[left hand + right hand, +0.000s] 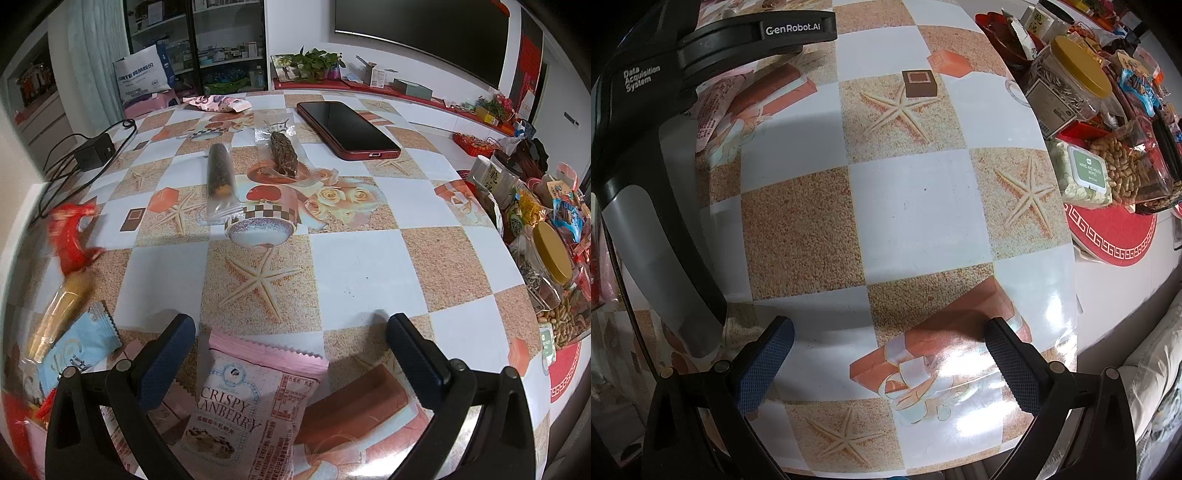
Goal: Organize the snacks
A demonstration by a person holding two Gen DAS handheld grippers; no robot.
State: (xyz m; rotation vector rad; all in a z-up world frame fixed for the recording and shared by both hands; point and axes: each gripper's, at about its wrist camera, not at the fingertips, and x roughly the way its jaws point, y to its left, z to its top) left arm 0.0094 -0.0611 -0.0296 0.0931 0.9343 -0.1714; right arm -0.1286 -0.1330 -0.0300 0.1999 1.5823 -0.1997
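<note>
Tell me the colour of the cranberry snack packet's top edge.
Pink; cranberry snack packet shows best in the left wrist view.

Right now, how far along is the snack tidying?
Done: a heap of snacks sits at the table's right edge. In hand: nothing; the left tool is open around the pink cranberry packet, and the right tool is open over bare tablecloth. Left: the dark roll, brown bar and blue packet.

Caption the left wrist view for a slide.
Open left gripper poised over a pink cranberry snack packet on the checkered table, phone beyond.
</note>
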